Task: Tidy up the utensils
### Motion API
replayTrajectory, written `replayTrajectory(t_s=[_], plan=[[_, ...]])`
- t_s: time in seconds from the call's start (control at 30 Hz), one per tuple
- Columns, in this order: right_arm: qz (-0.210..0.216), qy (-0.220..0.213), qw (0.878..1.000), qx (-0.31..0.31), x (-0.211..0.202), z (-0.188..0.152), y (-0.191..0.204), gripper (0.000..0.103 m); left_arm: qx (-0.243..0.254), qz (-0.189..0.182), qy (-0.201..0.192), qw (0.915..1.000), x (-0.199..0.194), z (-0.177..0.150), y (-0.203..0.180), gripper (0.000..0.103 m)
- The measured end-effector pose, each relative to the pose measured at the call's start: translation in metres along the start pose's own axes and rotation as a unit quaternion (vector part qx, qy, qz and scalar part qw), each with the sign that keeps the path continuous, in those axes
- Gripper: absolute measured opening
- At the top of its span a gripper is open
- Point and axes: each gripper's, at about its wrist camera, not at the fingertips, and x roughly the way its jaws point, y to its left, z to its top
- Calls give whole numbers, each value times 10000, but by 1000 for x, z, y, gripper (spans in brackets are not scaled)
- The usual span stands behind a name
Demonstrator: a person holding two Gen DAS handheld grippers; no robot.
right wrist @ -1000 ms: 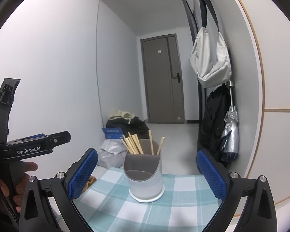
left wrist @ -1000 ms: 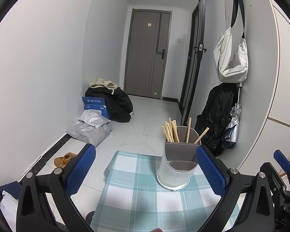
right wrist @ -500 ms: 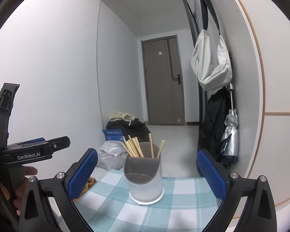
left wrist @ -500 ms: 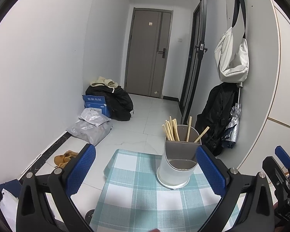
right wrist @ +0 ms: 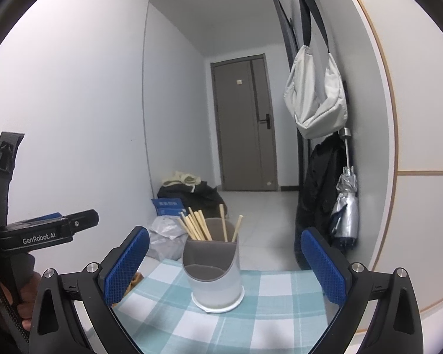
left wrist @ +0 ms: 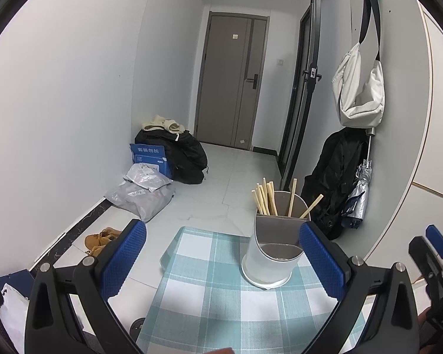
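Right gripper (right wrist: 224, 268) w/ blue pads spread wide, nothing btwn them. Holder (right wrist: 214, 274) w/ chopsticks (right wrist: 196, 225) stands upright on checked cloth (right wrist: 251, 318), just ahead, centre-left. Left gripper (right wrist: 48, 231) off to the left.

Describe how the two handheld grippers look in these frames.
Both the left gripper and the right gripper have black plastic frames with silver screws and blue, textured pads on the jaws. The left gripper's black body reads "GenRobot.AI" in white.

- You are holding the left gripper (right wrist: 47, 233), and its black body is showing white lettering that reads "GenRobot.AI".
- The blue box (left wrist: 149, 156) on the floor is carrying white Chinese characters, too small for you to read surely.
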Motion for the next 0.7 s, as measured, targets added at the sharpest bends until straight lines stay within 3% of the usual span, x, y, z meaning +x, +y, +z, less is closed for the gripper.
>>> replayTrajectory(t_s=[0.7], plan=[[-32,25,10000,37,-2,1,-3,103,61,-16,138,9999,6,-6,-5,102]])
